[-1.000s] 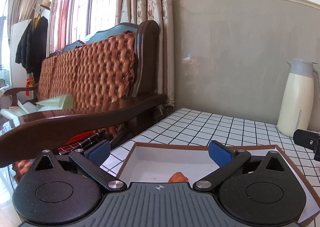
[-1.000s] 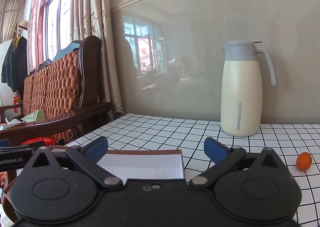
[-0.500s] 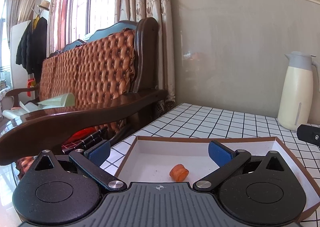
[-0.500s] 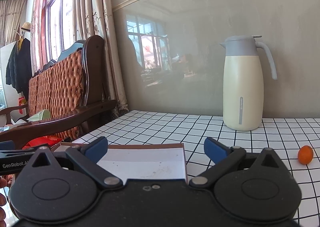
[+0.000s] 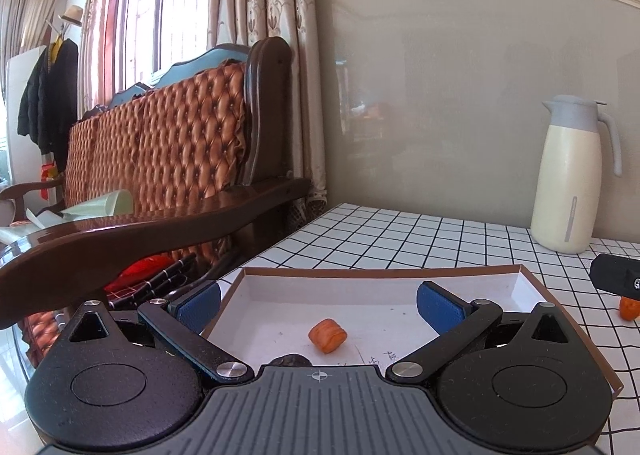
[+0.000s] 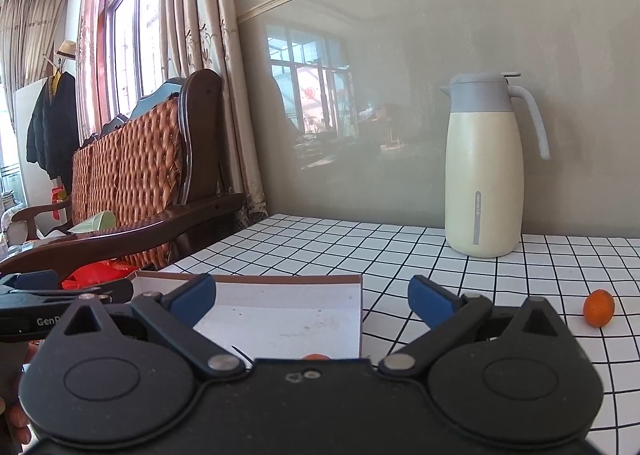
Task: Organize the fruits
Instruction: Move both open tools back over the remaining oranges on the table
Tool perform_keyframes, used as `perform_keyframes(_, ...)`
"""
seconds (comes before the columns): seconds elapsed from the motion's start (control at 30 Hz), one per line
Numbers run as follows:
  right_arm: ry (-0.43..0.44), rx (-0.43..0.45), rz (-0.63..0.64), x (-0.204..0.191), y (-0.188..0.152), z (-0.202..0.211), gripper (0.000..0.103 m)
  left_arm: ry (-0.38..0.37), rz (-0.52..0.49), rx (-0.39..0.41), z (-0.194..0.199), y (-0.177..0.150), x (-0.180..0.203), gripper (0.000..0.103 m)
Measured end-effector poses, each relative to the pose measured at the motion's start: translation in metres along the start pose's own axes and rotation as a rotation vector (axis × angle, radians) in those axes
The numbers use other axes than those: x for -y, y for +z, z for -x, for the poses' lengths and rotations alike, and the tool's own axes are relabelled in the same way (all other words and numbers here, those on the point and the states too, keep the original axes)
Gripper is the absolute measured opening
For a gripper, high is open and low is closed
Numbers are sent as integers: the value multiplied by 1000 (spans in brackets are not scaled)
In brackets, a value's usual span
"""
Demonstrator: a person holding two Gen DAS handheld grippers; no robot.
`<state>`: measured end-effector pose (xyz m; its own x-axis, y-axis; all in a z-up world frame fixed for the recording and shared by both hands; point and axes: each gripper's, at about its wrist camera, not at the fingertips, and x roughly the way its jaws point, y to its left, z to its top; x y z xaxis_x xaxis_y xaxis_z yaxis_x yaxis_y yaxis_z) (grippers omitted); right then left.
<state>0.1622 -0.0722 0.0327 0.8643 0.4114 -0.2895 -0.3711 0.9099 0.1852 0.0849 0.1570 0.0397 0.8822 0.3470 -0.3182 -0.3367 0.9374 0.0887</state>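
A checked table (image 6: 400,251) holds a cream jug (image 6: 483,175) and a flat box (image 5: 380,283). Both the left gripper (image 5: 318,301) and the right gripper (image 6: 310,295) are wide apart, holding nothing. One small orange fruit (image 5: 327,335) lies in the box; another, a kumquat (image 6: 598,307), sits on the table, well apart.

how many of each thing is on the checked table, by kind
orange fruits: 2, one in the box, one loose on the table
cardboard box: 1
cream jug: 1
total: 4
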Motion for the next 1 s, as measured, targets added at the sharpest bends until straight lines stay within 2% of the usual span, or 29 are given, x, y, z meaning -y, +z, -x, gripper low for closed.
perform_keyframes(0.27,-44,10,19,19,0,21,97,-90,-27,-6,8,-1,34,103)
perform_keyframes(1.0,-251,-78,-63,111,-24,57,97,-339,-122,-29,17,-6,156,103)
